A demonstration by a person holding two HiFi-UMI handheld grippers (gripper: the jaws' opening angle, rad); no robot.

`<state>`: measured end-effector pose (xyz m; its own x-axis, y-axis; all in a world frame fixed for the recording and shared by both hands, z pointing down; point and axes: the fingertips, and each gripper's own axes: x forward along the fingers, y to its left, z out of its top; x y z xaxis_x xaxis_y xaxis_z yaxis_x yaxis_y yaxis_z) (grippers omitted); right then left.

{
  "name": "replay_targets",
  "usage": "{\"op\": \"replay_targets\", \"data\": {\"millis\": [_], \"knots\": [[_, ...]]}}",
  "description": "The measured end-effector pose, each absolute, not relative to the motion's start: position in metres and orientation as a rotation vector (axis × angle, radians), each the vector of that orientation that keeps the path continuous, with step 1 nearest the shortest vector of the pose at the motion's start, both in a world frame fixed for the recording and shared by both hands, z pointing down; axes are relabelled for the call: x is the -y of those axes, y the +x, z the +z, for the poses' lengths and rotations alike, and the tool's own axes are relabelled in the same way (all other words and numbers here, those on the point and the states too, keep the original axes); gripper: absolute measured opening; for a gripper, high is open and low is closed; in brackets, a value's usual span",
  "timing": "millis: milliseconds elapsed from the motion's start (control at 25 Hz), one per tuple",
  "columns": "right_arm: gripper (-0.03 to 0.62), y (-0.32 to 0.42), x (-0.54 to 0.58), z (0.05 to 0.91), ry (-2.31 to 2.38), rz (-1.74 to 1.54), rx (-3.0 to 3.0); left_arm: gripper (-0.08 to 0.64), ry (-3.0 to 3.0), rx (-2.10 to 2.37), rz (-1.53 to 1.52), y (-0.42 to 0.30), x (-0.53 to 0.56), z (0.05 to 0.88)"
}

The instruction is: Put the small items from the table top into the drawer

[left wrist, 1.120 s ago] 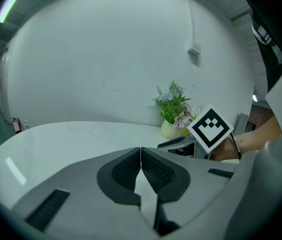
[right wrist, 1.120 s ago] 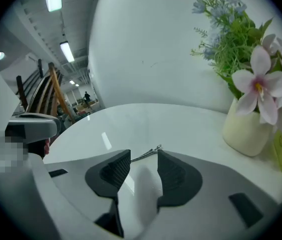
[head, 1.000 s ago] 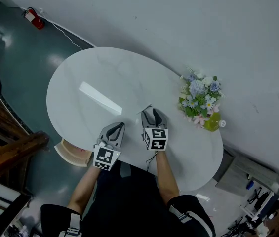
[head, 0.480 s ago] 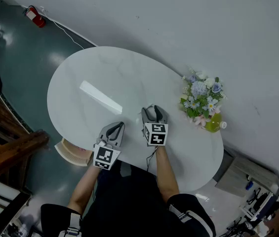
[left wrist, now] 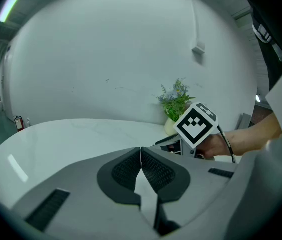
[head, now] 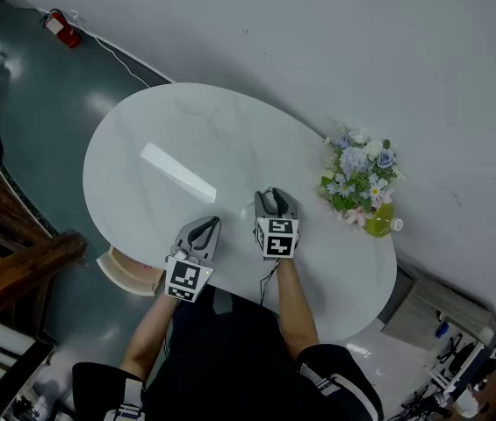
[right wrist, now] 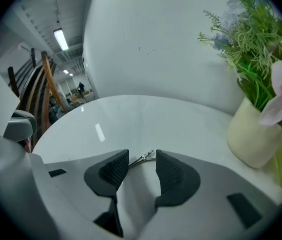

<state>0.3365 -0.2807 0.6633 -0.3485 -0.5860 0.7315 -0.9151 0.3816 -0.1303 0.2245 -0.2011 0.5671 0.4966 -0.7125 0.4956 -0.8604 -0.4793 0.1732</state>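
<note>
White oval table [head: 230, 139], teal floor [head: 46, 95].
Left gripper [left wrist: 141, 151] closed, empty; right gripper [right wrist: 141, 152] jaws, just narrowing, stand apart, small metal item [right wrist: 144, 157] between their tips.

Desk [head: 186, 139] mid-frame. Flowers [head: 360, 178] on its right end, by the wall. L gripper [head: 207, 224] & R gripper [head: 271, 195] side by side over desk's lower edge, R nearer the flowers. Small metal item [right wrist: 143, 158] on desk just beyond R jaws' gap, untouched; jaws just closed in some. Extinguisher [head: 59, 32] on floor, upper left.
</note>
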Motion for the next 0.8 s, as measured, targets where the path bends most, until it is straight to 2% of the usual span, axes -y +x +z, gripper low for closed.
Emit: {"op": "replay_targets", "data": {"millis": [160,320,800], "knots": [[0.121,0.3389,0.2834,0.6624,1.306,0.724,2.054,0.02,2.344,1.305,0.508,0.2242,0.2023,0.5682],[0.081,0.3375,0.2833,0.6623,1.299,0.705,2.045,0.02,2.344,1.305,0.508,0.2235,0.2023,0.5675],[0.071,0.3326,0.2795,0.662,1.267,0.715,2.068,0.02,2.34,1.324,0.497,0.2217,0.2027,0.5656]]}}
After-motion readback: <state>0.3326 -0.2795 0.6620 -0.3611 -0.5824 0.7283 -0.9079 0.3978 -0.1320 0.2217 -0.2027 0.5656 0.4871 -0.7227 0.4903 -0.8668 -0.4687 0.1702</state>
